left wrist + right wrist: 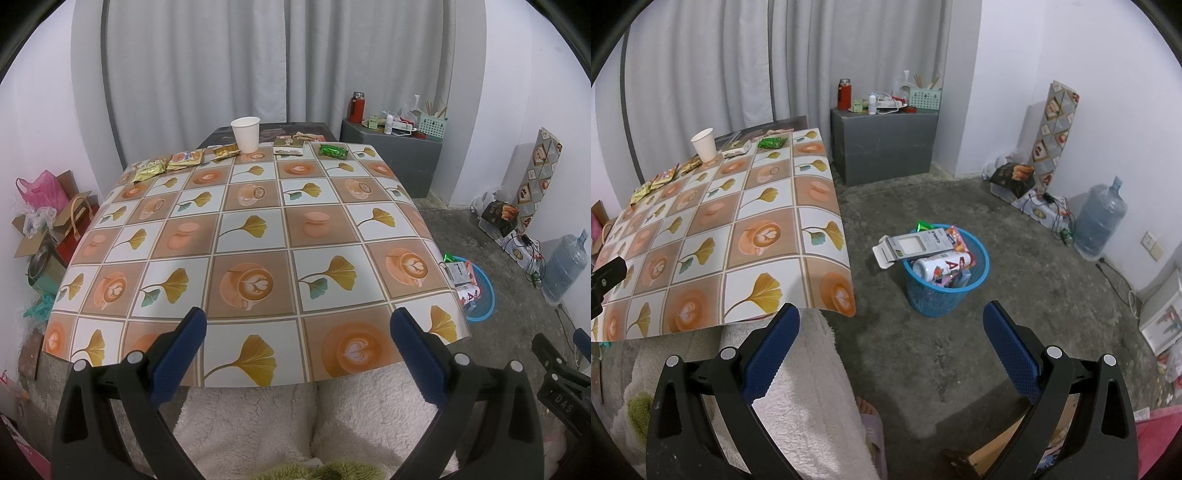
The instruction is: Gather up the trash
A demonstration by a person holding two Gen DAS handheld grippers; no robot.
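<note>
A white paper cup (245,133) stands at the far edge of the patterned table (251,240). Along that edge lie a gold wrapper (147,170), an orange snack packet (186,158), a small yellow wrapper (225,151), a flat brown-and-white box (288,146) and a green wrapper (333,151). My left gripper (297,325) is open over the near table edge, holding nothing. My right gripper (892,323) is open above the floor, right of the table. The blue waste basket (945,275) holds a white bottle (940,266), a grey carton (916,245) and wrappers.
A person's fleece-covered legs (306,417) are below the near table edge, with a slippered foot (871,413) on the concrete floor. A grey cabinet (886,142) with clutter stands behind the table. A water jug (1100,218) and boxes line the right wall. Bags (48,206) sit left.
</note>
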